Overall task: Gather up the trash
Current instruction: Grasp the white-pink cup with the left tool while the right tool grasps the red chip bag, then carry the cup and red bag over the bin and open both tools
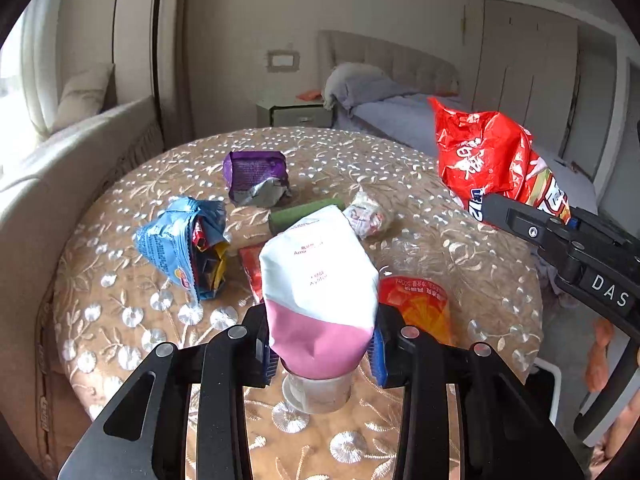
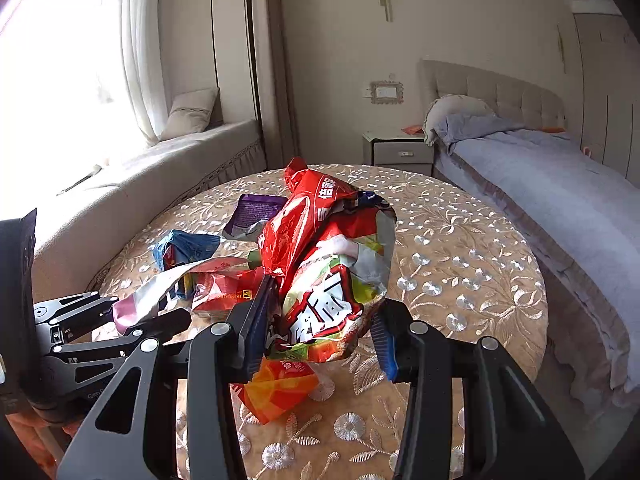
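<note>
My jaws on the left gripper are pinching the pink end of a white-and-pink pouch; those on the right gripper are pinching a crumpled red snack bag, lifted clear of the table. Both grips look shallow to me: slick foil could slide out if I swing fast, and the red bag's loose top could catch other litter. Still lying on the table ahead of my left jaws are a blue wrapper, a purple packet, a green roll and, just under the pouch, an orange wrapper.
</note>
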The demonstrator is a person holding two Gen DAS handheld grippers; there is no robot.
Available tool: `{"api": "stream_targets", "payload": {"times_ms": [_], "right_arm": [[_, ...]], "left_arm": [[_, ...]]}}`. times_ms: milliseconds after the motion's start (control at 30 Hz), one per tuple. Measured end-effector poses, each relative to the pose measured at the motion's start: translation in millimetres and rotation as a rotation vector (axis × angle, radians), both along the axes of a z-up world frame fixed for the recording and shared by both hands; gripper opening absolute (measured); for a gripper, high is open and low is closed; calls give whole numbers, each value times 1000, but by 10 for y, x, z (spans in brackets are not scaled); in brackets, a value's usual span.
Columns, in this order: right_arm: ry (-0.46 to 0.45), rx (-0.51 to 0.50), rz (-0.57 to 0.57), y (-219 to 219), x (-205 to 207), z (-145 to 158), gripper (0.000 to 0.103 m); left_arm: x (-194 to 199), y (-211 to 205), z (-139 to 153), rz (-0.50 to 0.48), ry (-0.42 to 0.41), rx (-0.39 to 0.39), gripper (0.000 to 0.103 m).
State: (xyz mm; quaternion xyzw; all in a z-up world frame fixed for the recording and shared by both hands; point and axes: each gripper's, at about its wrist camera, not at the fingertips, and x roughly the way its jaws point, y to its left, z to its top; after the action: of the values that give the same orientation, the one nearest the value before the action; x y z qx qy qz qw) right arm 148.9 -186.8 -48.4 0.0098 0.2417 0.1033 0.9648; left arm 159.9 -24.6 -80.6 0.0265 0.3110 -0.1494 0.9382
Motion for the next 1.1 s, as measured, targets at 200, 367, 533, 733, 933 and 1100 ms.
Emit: {"api": "stream_targets", "payload": {"times_ms": [200, 367, 533, 733, 933, 1100], "right_arm": [[-45, -14, -34, -190, -429, 72, 46], [-75, -37, -83, -402, -741, 83, 46], [-74, -62, -153, -667, -1008, 40, 46], [-36, -73, -260, -1025, -1296, -82, 46], [22, -65, -372, -1390, -1529, -273, 46], [80, -62, -456, -1670, -1687, -459, 46]], "left_arm": [[-296, -232, 157, -48, -52, -2, 34], [-411, -395, 260, -119, -77, -20, 34], [-621, -724, 304, -218, -101, -7, 34], [-822, -1173, 252, -344, -94, 14, 34], [-949, -1637, 73, -453, -62, 60, 34], [-1041, -2019, -106, -535, -24, 105, 34]]}}
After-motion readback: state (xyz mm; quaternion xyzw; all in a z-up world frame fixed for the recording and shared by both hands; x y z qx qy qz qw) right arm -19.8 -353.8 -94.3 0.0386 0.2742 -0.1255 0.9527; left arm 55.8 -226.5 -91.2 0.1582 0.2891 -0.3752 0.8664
